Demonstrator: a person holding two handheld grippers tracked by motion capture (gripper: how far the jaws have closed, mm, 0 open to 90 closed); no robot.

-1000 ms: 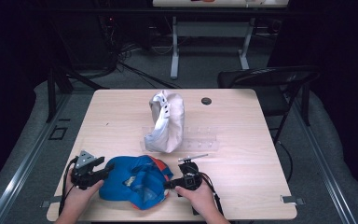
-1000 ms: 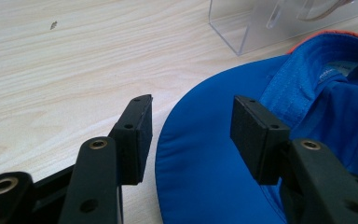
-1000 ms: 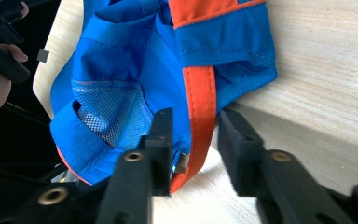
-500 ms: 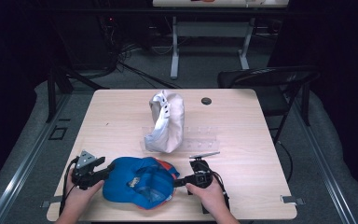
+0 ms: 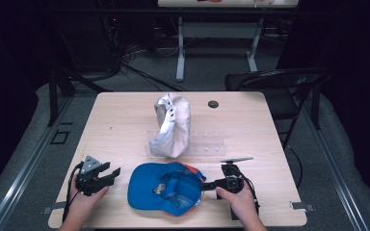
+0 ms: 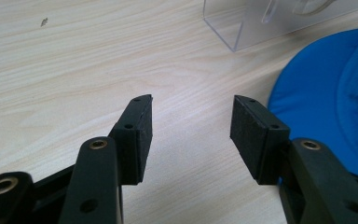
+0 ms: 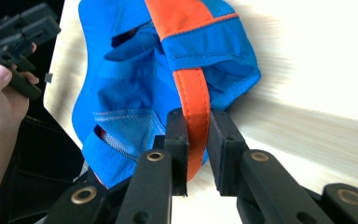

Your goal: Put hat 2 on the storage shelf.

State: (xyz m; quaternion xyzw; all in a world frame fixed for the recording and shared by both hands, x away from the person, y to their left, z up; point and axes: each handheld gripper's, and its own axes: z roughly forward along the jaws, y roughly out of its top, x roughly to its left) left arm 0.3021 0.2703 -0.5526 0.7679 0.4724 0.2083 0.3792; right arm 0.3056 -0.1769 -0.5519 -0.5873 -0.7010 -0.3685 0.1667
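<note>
A blue cap (image 5: 166, 188) with an orange strap (image 7: 193, 88) lies upside down near the table's front edge. My right gripper (image 5: 204, 184) is shut on that strap (image 7: 196, 126) at the cap's right side. My left gripper (image 5: 113, 174) is open with nothing between its jaws (image 6: 191, 126), a short way left of the cap's brim (image 6: 326, 107) and apart from it. A white cap (image 5: 172, 124) sits upright on a clear plastic stand (image 5: 207, 144) in the middle of the table.
A small black disc (image 5: 213, 104) lies at the far side of the table (image 5: 120, 120). A black chair (image 5: 279, 84) stands off the far right corner. The clear stand's corner (image 6: 242, 28) is just beyond my left gripper.
The right gripper has drawn the blue cap to the right by its strap. A gap has opened between the brim and the left gripper, which has stayed in place.
</note>
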